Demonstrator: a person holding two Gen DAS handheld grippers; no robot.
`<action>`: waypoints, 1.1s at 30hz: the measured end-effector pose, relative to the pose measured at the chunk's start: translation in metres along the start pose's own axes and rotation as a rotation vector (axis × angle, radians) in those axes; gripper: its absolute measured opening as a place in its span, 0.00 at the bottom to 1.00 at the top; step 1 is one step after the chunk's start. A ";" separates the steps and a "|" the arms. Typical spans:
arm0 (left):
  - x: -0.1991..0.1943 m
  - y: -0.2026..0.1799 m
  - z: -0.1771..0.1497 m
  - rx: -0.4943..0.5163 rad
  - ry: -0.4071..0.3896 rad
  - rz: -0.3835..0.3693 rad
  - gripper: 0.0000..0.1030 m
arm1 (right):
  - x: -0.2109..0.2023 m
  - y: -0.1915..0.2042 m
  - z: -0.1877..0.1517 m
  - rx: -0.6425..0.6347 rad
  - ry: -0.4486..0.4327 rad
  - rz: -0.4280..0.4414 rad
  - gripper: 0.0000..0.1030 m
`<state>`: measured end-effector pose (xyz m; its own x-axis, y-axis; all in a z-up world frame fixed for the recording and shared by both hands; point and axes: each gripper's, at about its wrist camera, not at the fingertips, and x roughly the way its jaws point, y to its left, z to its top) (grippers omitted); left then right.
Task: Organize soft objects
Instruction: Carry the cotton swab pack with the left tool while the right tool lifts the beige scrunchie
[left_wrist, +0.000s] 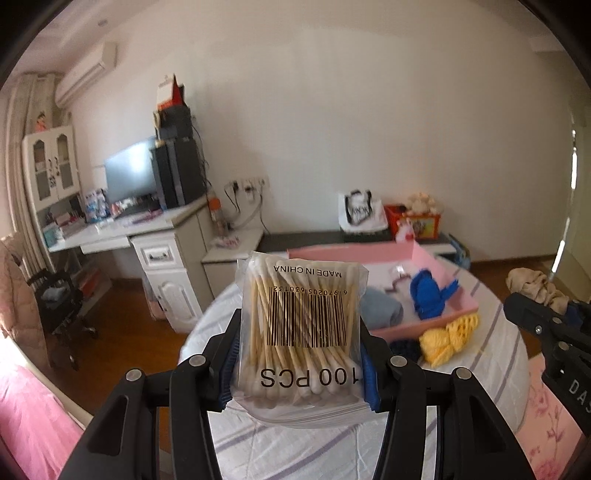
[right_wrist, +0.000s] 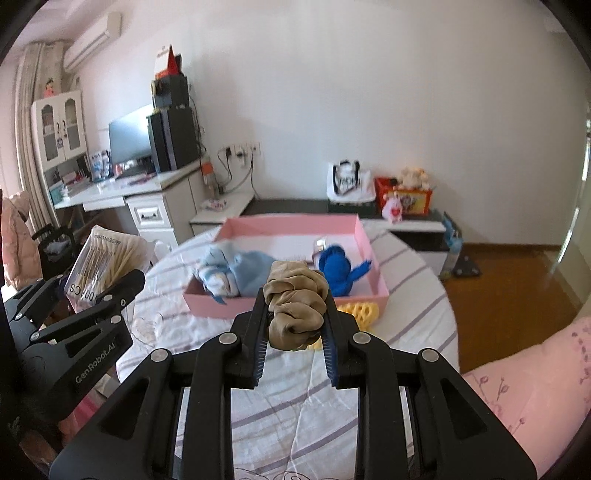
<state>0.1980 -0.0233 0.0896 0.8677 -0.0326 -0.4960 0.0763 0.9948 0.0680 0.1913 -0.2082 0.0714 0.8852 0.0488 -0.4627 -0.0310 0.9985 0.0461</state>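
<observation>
A striped sheet (right_wrist: 406, 295) is spread over the bed; on it are set a pink box (right_wrist: 288, 225) and a yellow knit (right_wrist: 364, 310).

**Soft daylight, heavy fisheye curve**

Both views are evenly bright, daylight apparently entering from the left edge. The clear plastic bag of cotton swabs (left_wrist: 301, 332) is sharp; the shallow pink cardboard tray (right_wrist: 236, 308) behind is slightly blurred. Black vignettes fill the corners, and straight lines bow.

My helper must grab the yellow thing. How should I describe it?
Find the pink tray on the striped round table. Just outside its near wall lies a yellow knitted piece. Unlike the blue items, it sits on the table and has an open mesh weave.
</observation>
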 end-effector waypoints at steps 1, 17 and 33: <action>-0.004 0.000 0.001 -0.001 -0.011 0.006 0.48 | -0.005 0.001 0.001 -0.002 -0.012 0.000 0.23; -0.099 -0.005 -0.013 -0.007 -0.233 0.054 0.47 | -0.072 0.013 0.006 -0.045 -0.220 -0.031 0.23; -0.119 -0.027 -0.047 -0.028 -0.304 0.109 0.43 | -0.095 0.002 0.001 -0.025 -0.314 -0.062 0.21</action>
<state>0.0697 -0.0415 0.1063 0.9774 0.0509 -0.2053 -0.0350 0.9961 0.0805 0.1078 -0.2107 0.1157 0.9856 -0.0185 -0.1682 0.0192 0.9998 0.0027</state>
